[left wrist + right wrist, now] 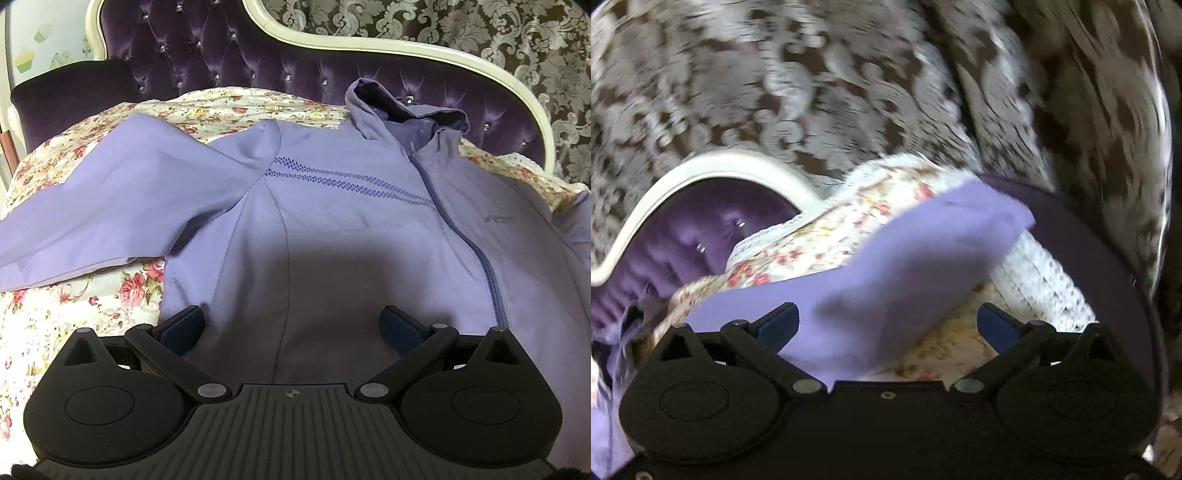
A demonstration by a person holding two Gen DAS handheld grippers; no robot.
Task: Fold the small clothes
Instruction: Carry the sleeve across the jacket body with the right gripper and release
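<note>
The jacket (332, 221) lies front-up on the floral quilt (110, 302), hood at 12 o'clock. The left gripper (291, 325) hovers spread over its hem, and the right gripper (886, 325) is spread above the sleeve (905, 266), gripping nothing. The slick fabric could slide or bunch if only one layer gets pinched, skewing the fold.

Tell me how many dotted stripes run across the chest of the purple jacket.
2. Both cross the jacket chest in the left wrist view, upper stripe just above lower stripe, ending at the zipper. None shows beyond it.
</note>
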